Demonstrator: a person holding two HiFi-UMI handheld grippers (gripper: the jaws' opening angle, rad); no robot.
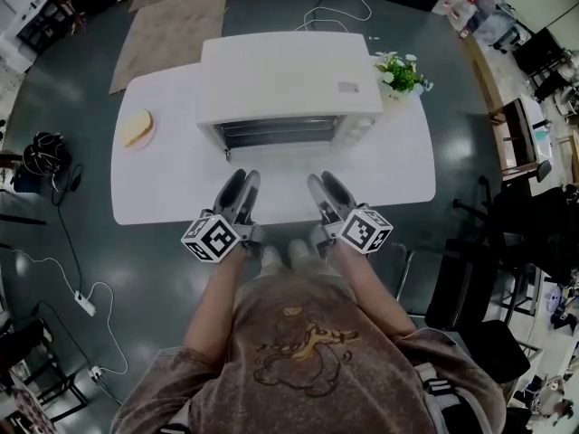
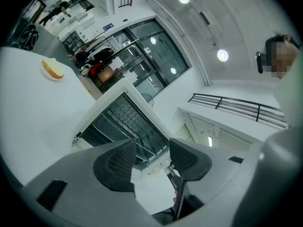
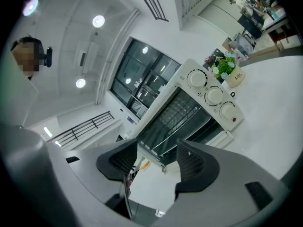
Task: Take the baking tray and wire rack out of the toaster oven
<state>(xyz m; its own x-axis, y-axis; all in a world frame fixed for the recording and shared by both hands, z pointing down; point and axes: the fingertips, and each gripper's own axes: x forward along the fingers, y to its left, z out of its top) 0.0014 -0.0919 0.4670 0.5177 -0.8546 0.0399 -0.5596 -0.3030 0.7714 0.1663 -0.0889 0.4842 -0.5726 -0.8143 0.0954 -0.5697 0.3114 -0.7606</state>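
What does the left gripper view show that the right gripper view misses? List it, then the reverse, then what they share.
Only the left gripper view: a piece of bread on the table. Only the right gripper view: three control knobs and a potted plant. Both: the white toaster oven with its wire rack inside, plus open, empty jaws on the left gripper and right gripper.

No text fully legible.
- Flower pot (image 3: 235, 75), upper right in the right gripper view: dark script on its white side, too small to read.
- Small grey label (image 1: 348, 87) on top of the toaster oven (image 1: 271, 75), head view, upper centre: print illegible.
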